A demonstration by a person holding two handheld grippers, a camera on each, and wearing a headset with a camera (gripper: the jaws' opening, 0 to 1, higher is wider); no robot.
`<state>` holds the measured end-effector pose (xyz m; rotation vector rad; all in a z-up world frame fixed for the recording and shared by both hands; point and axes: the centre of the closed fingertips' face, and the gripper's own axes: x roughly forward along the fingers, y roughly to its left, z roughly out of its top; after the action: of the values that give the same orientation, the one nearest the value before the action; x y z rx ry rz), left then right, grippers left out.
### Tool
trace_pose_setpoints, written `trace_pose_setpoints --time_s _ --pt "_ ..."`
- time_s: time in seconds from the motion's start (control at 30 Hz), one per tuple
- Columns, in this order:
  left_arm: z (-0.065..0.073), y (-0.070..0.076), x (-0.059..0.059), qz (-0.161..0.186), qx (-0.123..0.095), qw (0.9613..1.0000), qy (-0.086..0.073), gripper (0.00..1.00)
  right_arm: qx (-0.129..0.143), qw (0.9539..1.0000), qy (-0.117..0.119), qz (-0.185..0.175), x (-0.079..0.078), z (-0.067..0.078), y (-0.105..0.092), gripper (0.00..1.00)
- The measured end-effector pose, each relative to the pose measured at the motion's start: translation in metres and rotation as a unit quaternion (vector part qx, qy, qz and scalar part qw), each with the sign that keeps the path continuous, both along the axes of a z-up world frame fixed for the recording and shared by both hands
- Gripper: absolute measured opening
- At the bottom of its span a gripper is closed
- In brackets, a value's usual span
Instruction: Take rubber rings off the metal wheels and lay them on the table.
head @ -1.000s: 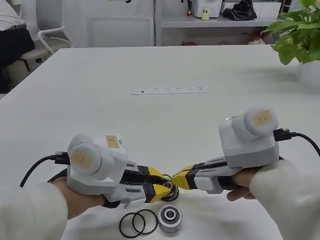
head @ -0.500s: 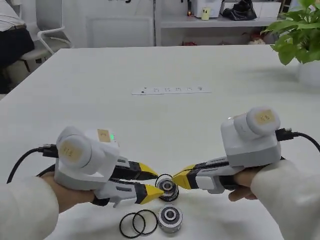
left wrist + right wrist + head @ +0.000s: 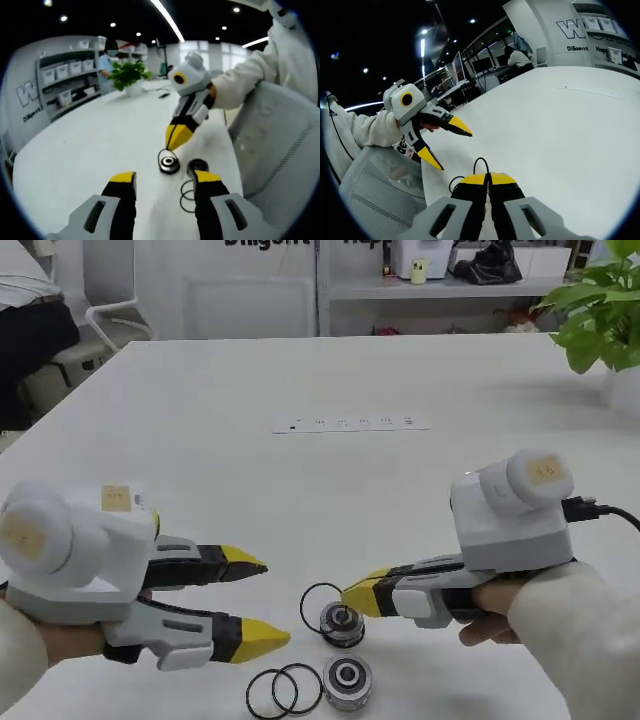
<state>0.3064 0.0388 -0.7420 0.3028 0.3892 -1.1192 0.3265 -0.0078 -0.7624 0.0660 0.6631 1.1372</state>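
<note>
Black loose rings [image 3: 282,690], two of them, are lying flat and overlapping on the white table [image 3: 250,470], just below the lower tip of the left claw [image 3: 273,602]. A near wheel [image 3: 346,680] is sitting right beside them, under the right claw [image 3: 345,593].

The left claw is hanging with its two yellow tips wide apart, and it is holding nothing. In the left gripper view, both wheels are showing just past the gap between its tips.

A second wheel [image 3: 342,621] is standing between the two claws, right under the right claw's point. The right claw's tips are pressing together on the edge of a thin ring [image 3: 302,607]. That ring is tilting up off the second wheel and leaning toward the left claw. In the right gripper view, its black loop is poking up just past the closed tips.

Far beyond both claws, a white power strip [image 3: 350,423] is lying flat. A green plant [image 3: 600,310] is standing farther off, past the right claw.
</note>
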Motion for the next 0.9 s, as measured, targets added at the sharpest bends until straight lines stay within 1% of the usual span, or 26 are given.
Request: trace_pose_setpoints --time_s 0.03,0.07,0.13,0.2,0.33,0.4,0.5,0.6,0.73,0.9 --pt "0.001 0.002 -0.002 0.002 -0.004 1.0 0.003 0.49 0.001 1.0 0.0 0.003 -0.002 0.001 0.002 0.0" --pt "0.001 0.003 -0.003 0.003 -0.004 1.0 0.003 0.5 0.001 1.0 0.001 0.006 -0.003 0.001 0.003 0.0" --pt "-0.001 0.006 -0.006 0.005 -0.003 1.0 0.004 0.51 0.002 0.9999 0.004 0.011 -0.006 0.001 0.006 0.0" --pt "-0.004 0.01 -0.012 0.005 -0.001 0.9999 0.01 0.53 0.001 0.9998 0.007 0.02 -0.01 0.0 0.01 0.0" --pt "-0.007 0.014 -0.018 0.004 0.007 0.9999 0.01 0.56 -0.002 0.9993 0.014 0.033 -0.017 -0.003 0.016 0.0" --pt "-0.006 0.016 -0.02 0.004 0.006 0.9999 0.01 0.57 -0.006 0.999 0.015 0.042 -0.021 -0.005 0.019 0.0" --pt "-0.007 0.016 -0.022 0.004 0.002 0.9999 0.012 0.59 -0.013 0.9982 0.018 0.055 -0.028 -0.008 0.023 0.0" --pt "-0.009 0.016 -0.027 0.0 0.003 0.9999 0.016 0.6 -0.018 0.9974 0.023 0.067 -0.034 -0.011 0.027 0.0" --pt "-0.013 0.016 -0.03 -0.002 0.006 0.9998 0.021 0.6 -0.029 0.9958 0.023 0.084 -0.042 -0.016 0.032 0.0" --pt "-0.015 0.015 -0.034 -0.007 0.009 0.9996 0.025 0.61 -0.042 0.994 0.023 0.098 -0.048 -0.021 0.035 0.0"
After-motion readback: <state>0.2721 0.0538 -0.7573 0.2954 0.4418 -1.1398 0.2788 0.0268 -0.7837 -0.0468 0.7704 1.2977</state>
